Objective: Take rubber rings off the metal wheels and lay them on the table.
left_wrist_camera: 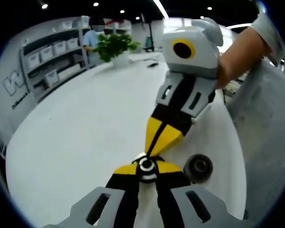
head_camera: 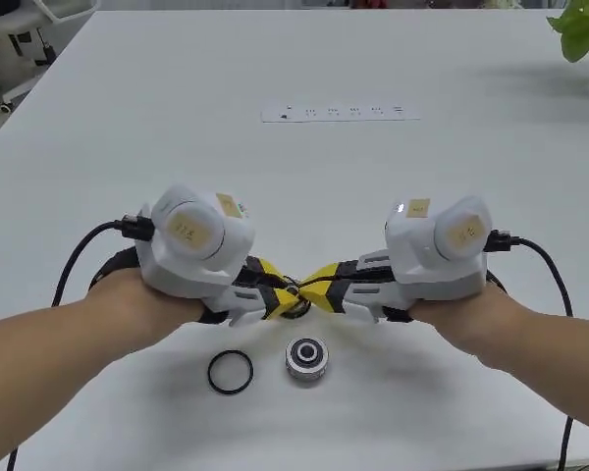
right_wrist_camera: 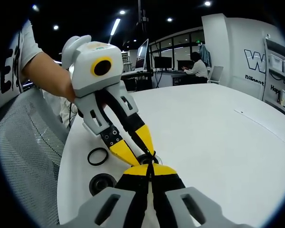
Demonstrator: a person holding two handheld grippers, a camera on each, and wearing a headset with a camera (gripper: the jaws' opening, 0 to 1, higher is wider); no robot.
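My two grippers meet tip to tip just above the white table (head_camera: 373, 167). The left gripper (head_camera: 286, 295) is shut on a small metal wheel (left_wrist_camera: 146, 163), which sits between its yellow tips. From the opposite side, the right gripper (head_camera: 305, 291) has its jaws pinched shut on that wheel's thin black rubber ring (right_wrist_camera: 152, 160). On the table in front of them lie a loose black rubber ring (head_camera: 230, 372) and a bare metal wheel (head_camera: 306, 357). The right gripper view shows the same ring (right_wrist_camera: 98, 156) and wheel (right_wrist_camera: 103, 184).
A flat white socket strip (head_camera: 339, 112) is set into the table further back. A green plant (head_camera: 581, 29) stands at the far right corner. The table's near edge runs just below the loose ring and wheel. A person (right_wrist_camera: 198, 66) sits at a distant desk.
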